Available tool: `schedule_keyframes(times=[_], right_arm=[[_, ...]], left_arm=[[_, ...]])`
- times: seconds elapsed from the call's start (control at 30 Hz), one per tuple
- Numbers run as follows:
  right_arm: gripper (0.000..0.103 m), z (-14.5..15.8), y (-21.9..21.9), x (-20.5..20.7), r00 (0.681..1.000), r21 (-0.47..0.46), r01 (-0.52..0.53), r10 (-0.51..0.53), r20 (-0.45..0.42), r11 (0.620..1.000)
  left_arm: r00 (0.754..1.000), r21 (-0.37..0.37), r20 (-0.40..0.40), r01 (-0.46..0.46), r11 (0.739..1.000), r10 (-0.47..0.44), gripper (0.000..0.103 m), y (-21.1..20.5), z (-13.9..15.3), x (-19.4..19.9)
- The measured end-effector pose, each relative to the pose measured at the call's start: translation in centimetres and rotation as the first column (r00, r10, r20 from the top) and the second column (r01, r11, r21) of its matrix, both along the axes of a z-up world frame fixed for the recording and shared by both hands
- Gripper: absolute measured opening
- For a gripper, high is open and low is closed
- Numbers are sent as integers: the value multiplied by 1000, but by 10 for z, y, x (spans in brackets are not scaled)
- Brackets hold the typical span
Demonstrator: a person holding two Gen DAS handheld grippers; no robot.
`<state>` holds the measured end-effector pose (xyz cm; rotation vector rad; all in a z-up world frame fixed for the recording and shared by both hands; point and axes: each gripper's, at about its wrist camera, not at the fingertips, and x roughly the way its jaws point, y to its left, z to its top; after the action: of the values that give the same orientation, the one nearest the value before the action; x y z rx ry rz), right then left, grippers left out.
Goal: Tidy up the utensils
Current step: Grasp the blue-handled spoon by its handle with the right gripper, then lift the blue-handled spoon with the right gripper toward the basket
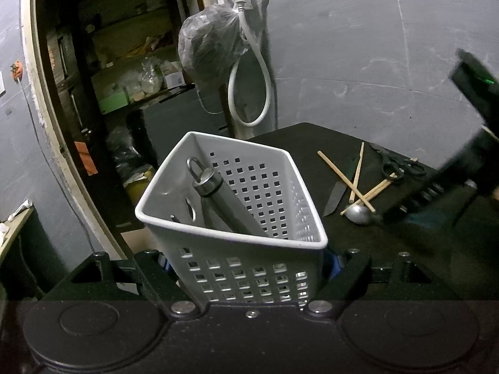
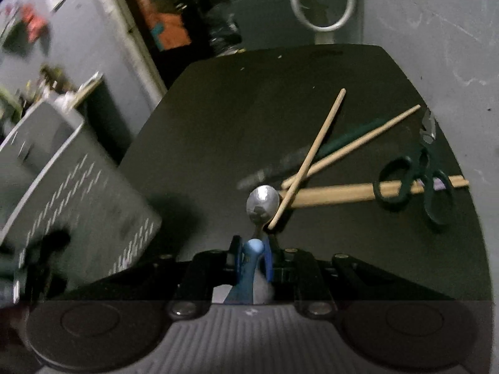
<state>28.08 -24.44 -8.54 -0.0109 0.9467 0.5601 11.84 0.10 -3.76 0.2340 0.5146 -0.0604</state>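
Progress check: partway. White perforated basket is clamped between my left gripper fingers, tilted, mouth toward the table. Already inside: a steel cylindrical tool with a loop end, leaning against the wall, plus what looks like one or two smaller pieces near the rim, too dark to identify.

Right gripper is pinched on the blue handle of the spoon. Bowl points forward, over the black table; can't tell if it's touching the surface or just lifted.

Still on the table: loose chopsticks, a wider wooden piece, a knife with a dark green handle, black scissors.

Obstructions: one chopstick tip sits right at the spoon's neck, likely resting on it, so lifting the spoon may drag or flip it. The chopsticks cross over the knife, and the scissors' handle loop lies over the wooden piece; my read is the pile has to come apart top-down.

Basket is at the table's left edge, close to the spoon, short transfer. Background: tap with white hose and a plastic bag on the wall, well clear.
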Motion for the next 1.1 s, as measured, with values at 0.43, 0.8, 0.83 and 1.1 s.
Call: schedule_keyframes(times=[0.43,0.8,0.83,1.1], right_arm=[[19,-5,-19,-52,999,-47,-23,20,-47,999],[60,0,-39,-22,987,87,-150,145,70,985],[62,-2,-43,-15,981,117,-185,176,78,976],[51,-16,-50,8,947,101,-315,306,96,944]], left_arm=[[1000,12,1,26,1000,-26,83,1,0,0],[1000,16,-3,31,999,-31,83,1,1,1],[1000,16,-6,31,999,-31,83,1,1,2],[1000,14,-17,18,1000,-18,83,0,2,4]])
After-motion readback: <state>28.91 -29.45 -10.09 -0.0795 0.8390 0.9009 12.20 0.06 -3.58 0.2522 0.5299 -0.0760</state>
